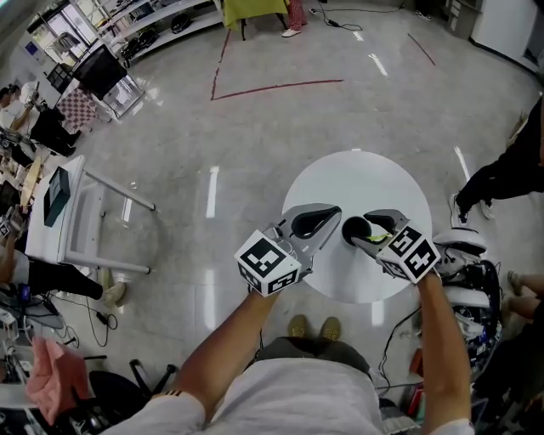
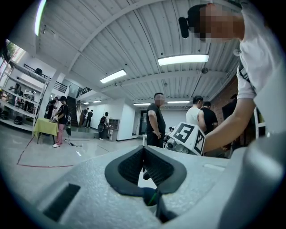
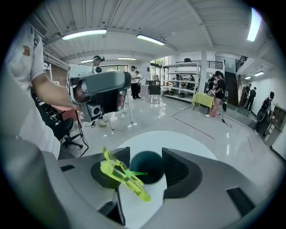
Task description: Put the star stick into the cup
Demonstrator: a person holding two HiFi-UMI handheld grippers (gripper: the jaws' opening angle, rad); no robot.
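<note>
A dark teal cup (image 3: 149, 167) stands on the round white table (image 1: 357, 183) near its front. My right gripper (image 3: 144, 155) is just behind the cup, its jaws open on either side. The yellow-green star stick (image 3: 121, 173) hangs tilted over the cup's near rim, close to the left jaw, with the right jaw well clear of it. From above, the stick (image 1: 380, 228) lies along the right gripper (image 1: 362, 231) beside the cup (image 1: 353, 228). My left gripper (image 1: 334, 213) hovers left of the cup, shut with nothing in it. Its pads meet at the tip in the left gripper view (image 2: 143, 150).
Several people stand around the hall. One (image 1: 501, 178) is close to the table's right side. A white desk (image 1: 72, 212) stands to the left, with chairs and cables on the floor. A green-clothed table (image 1: 253, 10) is far back, and red tape lines (image 1: 272, 85) mark the floor.
</note>
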